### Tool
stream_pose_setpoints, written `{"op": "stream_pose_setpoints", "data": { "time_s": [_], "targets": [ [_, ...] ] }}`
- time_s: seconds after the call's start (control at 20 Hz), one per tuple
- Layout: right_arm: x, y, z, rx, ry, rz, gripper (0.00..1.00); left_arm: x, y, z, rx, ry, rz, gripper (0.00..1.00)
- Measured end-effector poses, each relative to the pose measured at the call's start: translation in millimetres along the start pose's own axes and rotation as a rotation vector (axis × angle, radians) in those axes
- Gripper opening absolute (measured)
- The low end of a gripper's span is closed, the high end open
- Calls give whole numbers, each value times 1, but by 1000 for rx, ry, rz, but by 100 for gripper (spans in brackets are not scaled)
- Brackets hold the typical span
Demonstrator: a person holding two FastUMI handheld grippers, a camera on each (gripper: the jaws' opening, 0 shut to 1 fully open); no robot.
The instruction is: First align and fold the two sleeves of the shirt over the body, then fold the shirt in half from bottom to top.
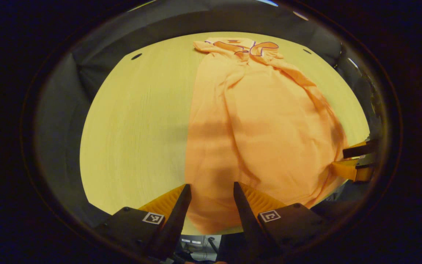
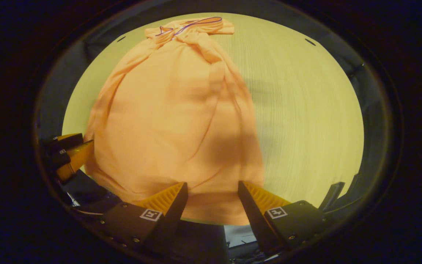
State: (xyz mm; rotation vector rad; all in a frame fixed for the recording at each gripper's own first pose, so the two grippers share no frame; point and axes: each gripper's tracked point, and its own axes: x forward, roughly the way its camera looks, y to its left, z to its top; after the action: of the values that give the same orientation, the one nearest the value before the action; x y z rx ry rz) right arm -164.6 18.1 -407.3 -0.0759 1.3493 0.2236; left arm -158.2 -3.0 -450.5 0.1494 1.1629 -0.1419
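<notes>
While both grippers hang over the near edge of the table, the shirt lies lengthwise on the pale wood, collar at the far end and hem at the near edge, right below the fingers. From the left gripper view, the left gripper stands with its jaws parted and nothing between them, the hem showing through the gap. From the right gripper view, the right gripper is likewise spread and empty, poised over the hem's other half.

Both sleeves look already folded in, since the cloth is gathered into a narrow shape with long creases running toward the collar. To my eye the fabric is thin, light and very limp; it will sag and bunch rather than hold a line, and it may drag on the wood instead of sliding cleanly. I would judge the best hold to be the two hem corners, one per gripper, pinching both layers so the fold rises evenly toward the collar.

Around it, the table is smooth light wood grain, with small dark slots near its far edge, and a dark booth wall closes in behind.
</notes>
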Motion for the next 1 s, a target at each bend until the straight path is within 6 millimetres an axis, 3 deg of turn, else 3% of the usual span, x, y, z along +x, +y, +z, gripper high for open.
{"op": "stream_pose_setpoints", "data": {
  "time_s": [0.35, 0.5, 0.55, 0.6, 0.65, 0.7, 0.75, 0.8, 0.85, 0.9, 1.0],
  "targets": [
    [3, 0, 1, 12, 85, -35, 89, 3, -3, 1, 29, 88, 52, 81],
    [3, 1, 1, 14, 113, -40, 90, 6, -11, 2, -46, 133, 25, 79],
    [3, 1, 2, 12, 112, -38, 90, 6, -18, 2, -89, 141, -18, 70],
    [3, 1, 3, 9, 112, -37, 90, 6, -18, 1, -108, 149, -19, 41],
    [4, 2, 4, 13, 104, -39, 84, 8, -17, 6, -109, 150, -20, 42],
    [4, 3, 6, 29, 99, -39, 69, 8, -19, 2, -96, 155, -18, 34],
    [3, 5, 6, 37, 96, -37, 45, 9, -18, 5, -85, 134, -14, 37],
    [3, 7, 8, 41, 90, -34, 35, 7, -19, 5, -83, 139, -2, 14],
    [4, 8, 10, 45, 85, -34, 14, 7, -20, 6, -61, 132, 3, 12],
    [4, 8, 10, 28, 89, -30, 7, 6, -21, 7, -48, 132, 11, 15],
    [3, 7, 9, 17, 85, -17, 6, 8, -21, 5, -37, 130, 22, 6]
  ]
}}
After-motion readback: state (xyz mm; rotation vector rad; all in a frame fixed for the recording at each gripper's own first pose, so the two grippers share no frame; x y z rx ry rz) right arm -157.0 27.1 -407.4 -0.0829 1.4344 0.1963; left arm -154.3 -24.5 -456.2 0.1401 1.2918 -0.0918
